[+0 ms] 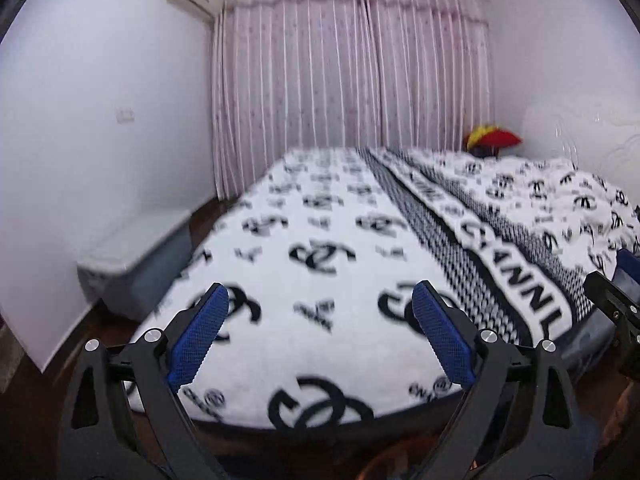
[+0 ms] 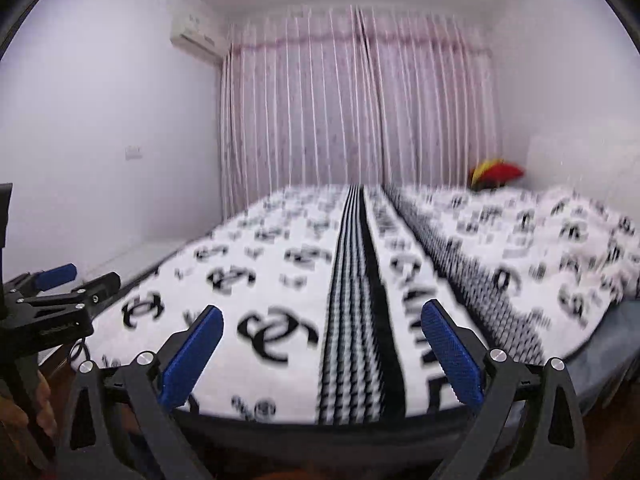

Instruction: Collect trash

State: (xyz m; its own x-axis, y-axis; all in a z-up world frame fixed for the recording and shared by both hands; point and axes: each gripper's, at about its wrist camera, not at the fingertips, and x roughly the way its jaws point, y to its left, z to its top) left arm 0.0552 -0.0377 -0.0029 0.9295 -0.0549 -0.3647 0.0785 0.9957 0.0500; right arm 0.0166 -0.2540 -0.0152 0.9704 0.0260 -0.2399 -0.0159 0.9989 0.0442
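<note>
My left gripper is open and empty, held above the foot end of a bed with a white blanket printed with black logos. My right gripper is open and empty too, over the same blanket. The left gripper also shows at the left edge of the right wrist view. Part of the right gripper shows at the right edge of the left wrist view. No trash item shows on the bed in either view. Both views are motion-blurred.
A red and yellow object lies at the bed's far right corner, also in the right wrist view. Pink curtains hang behind the bed. A grey-white box stands on the dark floor left of the bed. White walls on both sides.
</note>
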